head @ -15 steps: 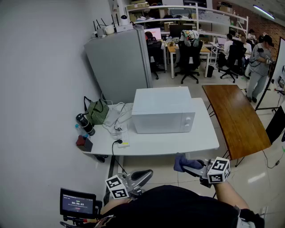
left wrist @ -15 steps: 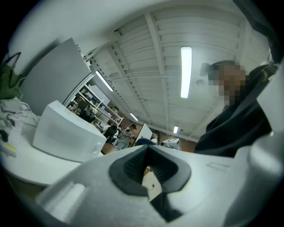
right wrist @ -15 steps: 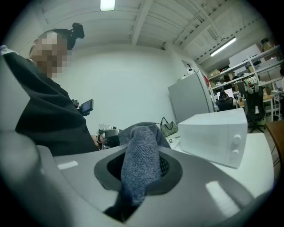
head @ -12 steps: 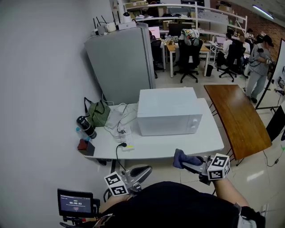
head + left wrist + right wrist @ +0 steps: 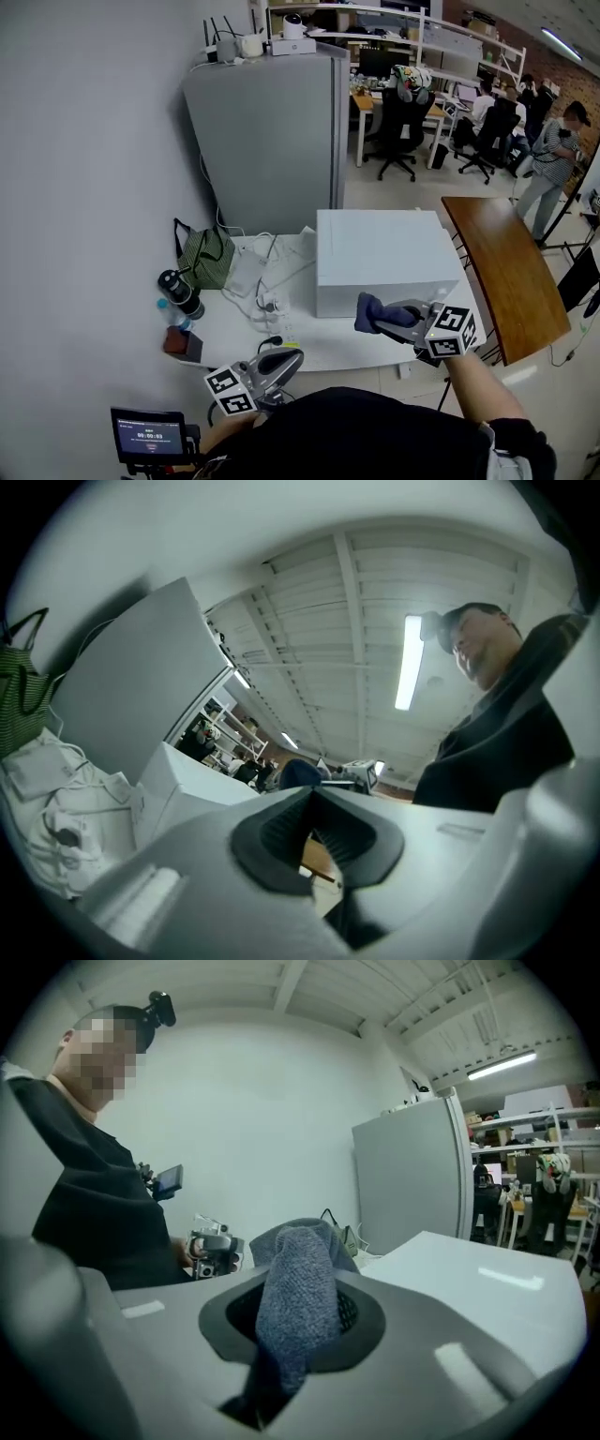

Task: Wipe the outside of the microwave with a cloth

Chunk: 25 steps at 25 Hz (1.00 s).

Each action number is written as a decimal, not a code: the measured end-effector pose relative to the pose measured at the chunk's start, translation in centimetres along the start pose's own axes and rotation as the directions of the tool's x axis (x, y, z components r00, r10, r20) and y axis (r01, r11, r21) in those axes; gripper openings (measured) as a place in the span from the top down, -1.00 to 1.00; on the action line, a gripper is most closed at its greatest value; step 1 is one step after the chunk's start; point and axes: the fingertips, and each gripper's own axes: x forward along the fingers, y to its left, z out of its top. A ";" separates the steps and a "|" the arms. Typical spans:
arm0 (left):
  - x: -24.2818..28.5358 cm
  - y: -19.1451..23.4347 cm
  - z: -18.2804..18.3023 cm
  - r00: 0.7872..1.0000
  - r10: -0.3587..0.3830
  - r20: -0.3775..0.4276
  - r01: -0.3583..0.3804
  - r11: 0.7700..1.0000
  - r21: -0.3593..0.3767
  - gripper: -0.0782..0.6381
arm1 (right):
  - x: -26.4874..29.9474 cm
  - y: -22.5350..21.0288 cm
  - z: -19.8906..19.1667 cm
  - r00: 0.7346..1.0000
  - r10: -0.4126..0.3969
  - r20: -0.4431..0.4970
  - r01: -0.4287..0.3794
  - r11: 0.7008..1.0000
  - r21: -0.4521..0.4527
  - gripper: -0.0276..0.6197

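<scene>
Microwave (image 5: 380, 253): plain white.
Cloth (image 5: 295, 1302): blue-grey, knitted weave.
Bench (image 5: 230, 328): white.
Left gripper (image 5: 289, 360): pale grey, black pads, black-and-white square markers on its cube.
Right gripper (image 5: 384, 319): same grey, black and marker pattern.
Bag (image 5: 202, 258): green, fine dark stripes.
Partition (image 5: 267, 141): light grey.
Wooden table (image 5: 506, 272): reddish brown.
Person's top (image 5: 366, 436): black.

1. Head view: high above, facing steeply down on the white box-shaped microwave (image 5: 380, 258) and the white table (image 5: 234, 328).
2. Left gripper view: low, tilted upward, with the microwave (image 5: 178, 789) at its left.
3. Right gripper view: close beside the microwave (image 5: 487, 1279); all three views share it.
</scene>
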 end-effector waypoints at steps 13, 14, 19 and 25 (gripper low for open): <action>3.6 8.1 2.1 0.909 0.404 0.106 -0.411 0.910 0.059 0.77 | 15.8 -27.5 3.1 0.924 0.017 -0.381 -0.105 0.972 -0.210 0.74; 3.7 8.5 2.0 0.902 0.419 0.106 -0.426 0.904 0.050 0.77 | 17.3 -29.0 2.6 0.905 0.002 -0.426 -0.105 0.970 -0.219 0.74; 1.5 10.7 2.6 0.888 0.445 0.112 -0.450 0.893 0.020 0.77 | 23.2 -34.6 0.4 0.796 -0.090 -0.598 -0.044 0.978 -0.206 0.74; -1.2 13.3 3.0 0.919 0.387 0.081 -0.386 0.922 -0.018 0.77 | 26.3 -36.5 -0.1 0.748 -0.078 -0.660 0.021 0.995 -0.094 0.74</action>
